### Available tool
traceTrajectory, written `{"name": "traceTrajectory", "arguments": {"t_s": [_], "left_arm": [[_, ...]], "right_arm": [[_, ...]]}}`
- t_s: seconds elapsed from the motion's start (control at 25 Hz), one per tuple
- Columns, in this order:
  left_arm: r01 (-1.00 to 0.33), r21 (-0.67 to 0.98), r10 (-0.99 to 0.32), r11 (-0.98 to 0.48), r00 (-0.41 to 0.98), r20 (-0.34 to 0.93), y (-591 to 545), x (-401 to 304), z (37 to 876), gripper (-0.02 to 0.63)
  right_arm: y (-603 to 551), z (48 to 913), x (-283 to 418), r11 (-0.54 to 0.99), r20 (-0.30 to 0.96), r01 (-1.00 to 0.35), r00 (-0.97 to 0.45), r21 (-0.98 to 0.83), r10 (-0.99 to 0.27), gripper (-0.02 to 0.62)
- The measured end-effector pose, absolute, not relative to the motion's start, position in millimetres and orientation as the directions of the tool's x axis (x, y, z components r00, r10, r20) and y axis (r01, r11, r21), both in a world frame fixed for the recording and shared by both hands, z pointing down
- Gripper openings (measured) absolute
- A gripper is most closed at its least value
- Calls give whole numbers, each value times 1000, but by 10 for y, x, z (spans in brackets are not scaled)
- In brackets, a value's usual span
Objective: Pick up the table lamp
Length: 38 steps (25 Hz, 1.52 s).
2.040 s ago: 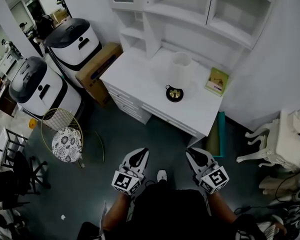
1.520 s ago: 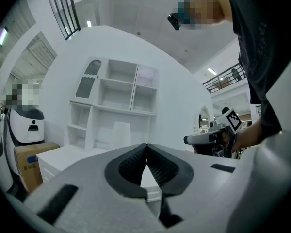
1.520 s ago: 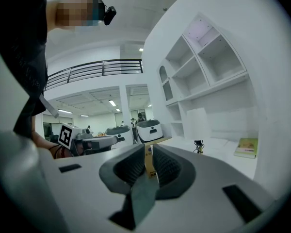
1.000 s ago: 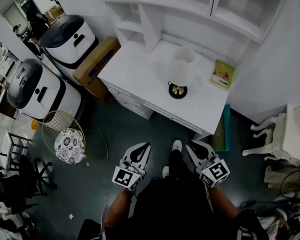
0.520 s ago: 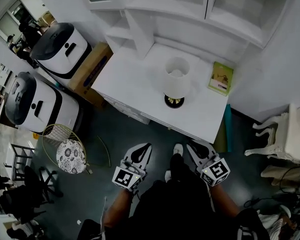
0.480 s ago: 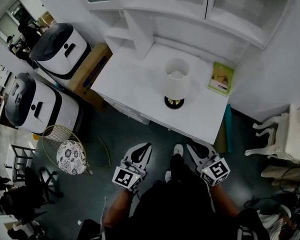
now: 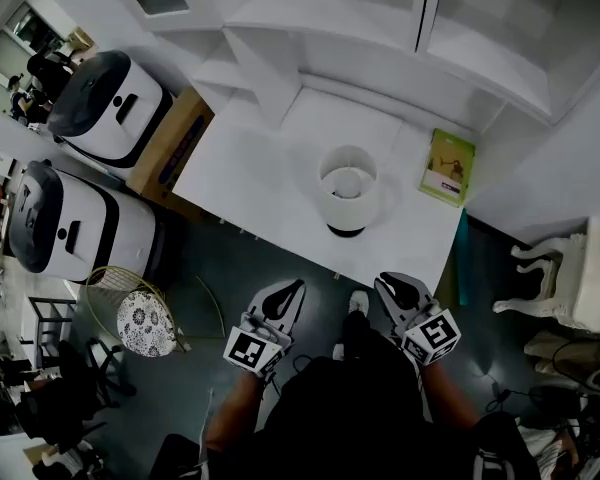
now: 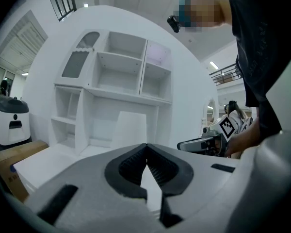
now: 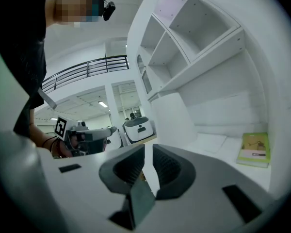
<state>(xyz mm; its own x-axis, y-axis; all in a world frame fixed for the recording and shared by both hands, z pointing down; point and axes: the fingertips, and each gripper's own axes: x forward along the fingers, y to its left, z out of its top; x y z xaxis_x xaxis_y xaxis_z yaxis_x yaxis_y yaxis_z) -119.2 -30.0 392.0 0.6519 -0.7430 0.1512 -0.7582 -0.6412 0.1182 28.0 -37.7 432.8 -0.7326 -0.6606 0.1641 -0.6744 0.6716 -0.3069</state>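
Observation:
The table lamp (image 7: 347,193) has a white shade and a dark round base and stands upright near the front edge of the white desk (image 7: 245,173). Both grippers are held over the dark floor just short of that edge, apart from the lamp. My left gripper (image 7: 288,291) is shut with nothing in it and points at the desk left of the lamp. My right gripper (image 7: 392,285) is also shut and empty, a little right of the lamp. The shade (image 8: 128,127) shows ahead beyond the left gripper (image 8: 146,147). It stands closer, as the shade (image 9: 172,115), past the right gripper (image 9: 148,149).
A green book (image 7: 447,166) lies on the desk's right side. A white hutch with shelves (image 7: 380,28) rises behind. Two white machines (image 7: 105,103) and a cardboard box (image 7: 175,138) stand at left, a wire stool (image 7: 145,318) on the floor, a white chair (image 7: 570,278) at right.
The person has stepped up to the desk: the lamp and desk have slid nearer and lower in the head view. Both grippers came forward with them and stayed shut.

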Motion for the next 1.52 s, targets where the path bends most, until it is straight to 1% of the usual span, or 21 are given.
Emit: {"name": "traceTrajectory", "arguments": {"t_s": [0.12,0.28,0.48,0.6,0.8,0.92,1.08,1.16,1.32,1.52], "left_arm": [[-772,122,-753,-624,635,170,-502,-1211,3957,17],[-765,131,-748,-630,644,162,-698,-1093,3931,17],[-771,103,-758,-629,637,140,-904,-1019,3954,17],[-768,112,-755,-630,640,141,-914,-958,3980,18],[-761,125,-749,-636,649,133,-906,-974,4069,18],[-772,154,-751,-617,636,178,-903,-1032,4122,18],[-769,105,-748,-631,639,179,-992,-1085,4220,18],[-770,109,-747,-629,637,189,-1014,-1076,4301,18],[-762,137,-720,-633,645,255,-979,-1010,4579,18],[-751,153,-707,-643,658,259,-1009,-931,4710,17]], "right_arm": [[-608,4432,302,673,171,-676,-733,-300,-659,63],[-874,4634,339,687,189,-672,-739,-278,-647,63],[-1065,4760,268,741,198,-612,-791,-277,-579,63],[-1146,4888,228,749,216,-608,-794,-263,-568,63],[-1232,5134,99,772,189,-576,-817,-268,-544,63],[-1299,5310,37,769,207,-590,-807,-248,-553,63],[-1409,5495,-26,771,232,-607,-792,-194,-565,63],[-1448,5587,-52,776,238,-607,-789,-169,-566,63],[-1518,5749,-103,770,238,-620,-779,-152,-580,63],[-1639,5848,-162,751,222,-643,-762,-148,-609,71]]}}
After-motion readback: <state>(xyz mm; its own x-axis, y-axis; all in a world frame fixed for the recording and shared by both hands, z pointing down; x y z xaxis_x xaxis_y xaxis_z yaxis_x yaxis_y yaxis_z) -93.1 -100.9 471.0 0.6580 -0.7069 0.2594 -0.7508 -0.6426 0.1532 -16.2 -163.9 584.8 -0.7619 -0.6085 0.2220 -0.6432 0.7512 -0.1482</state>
